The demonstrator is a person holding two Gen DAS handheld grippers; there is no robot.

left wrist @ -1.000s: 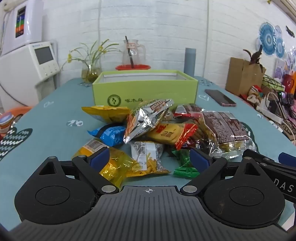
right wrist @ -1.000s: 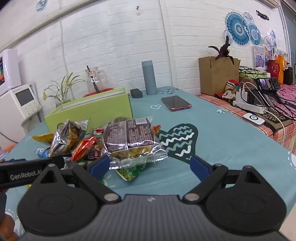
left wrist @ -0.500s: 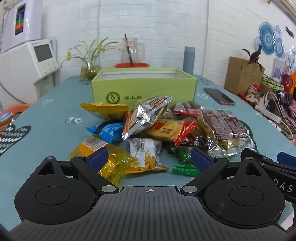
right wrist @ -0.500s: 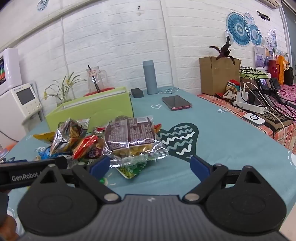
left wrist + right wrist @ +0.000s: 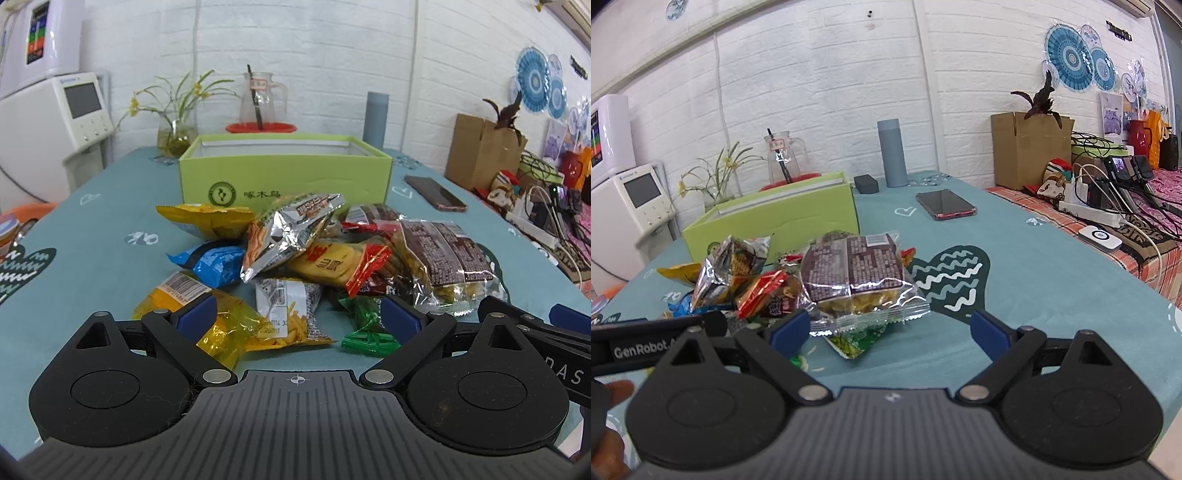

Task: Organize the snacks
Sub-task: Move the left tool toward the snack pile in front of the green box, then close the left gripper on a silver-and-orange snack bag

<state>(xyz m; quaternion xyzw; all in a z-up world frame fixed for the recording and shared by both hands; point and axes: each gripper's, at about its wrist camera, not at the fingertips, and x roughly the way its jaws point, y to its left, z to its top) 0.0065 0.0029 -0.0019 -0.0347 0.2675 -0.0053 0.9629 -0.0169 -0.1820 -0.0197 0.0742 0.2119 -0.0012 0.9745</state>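
Note:
A pile of snack packets lies on the teal tablecloth in front of an open green box [image 5: 284,173]. The pile holds a silver packet [image 5: 291,229], a blue packet [image 5: 214,262], yellow packets [image 5: 207,218], a red-and-yellow biscuit pack [image 5: 336,264], a green candy [image 5: 365,328] and a large clear brown-labelled pack [image 5: 447,258]. My left gripper [image 5: 297,317] is open and empty just before the pile. My right gripper [image 5: 892,328] is open and empty, close to the brown-labelled pack [image 5: 855,273]. The green box also shows in the right wrist view [image 5: 775,218].
A phone [image 5: 945,205] lies on the cloth right of the box. A grey bottle [image 5: 892,153], a glass jug [image 5: 781,158] and a flower vase [image 5: 175,133] stand behind it. A cardboard box [image 5: 1027,151] and chargers with cables [image 5: 1100,199] sit at the right.
Both grippers have eased slightly closer to the pile and stay open. The snacks have not moved.

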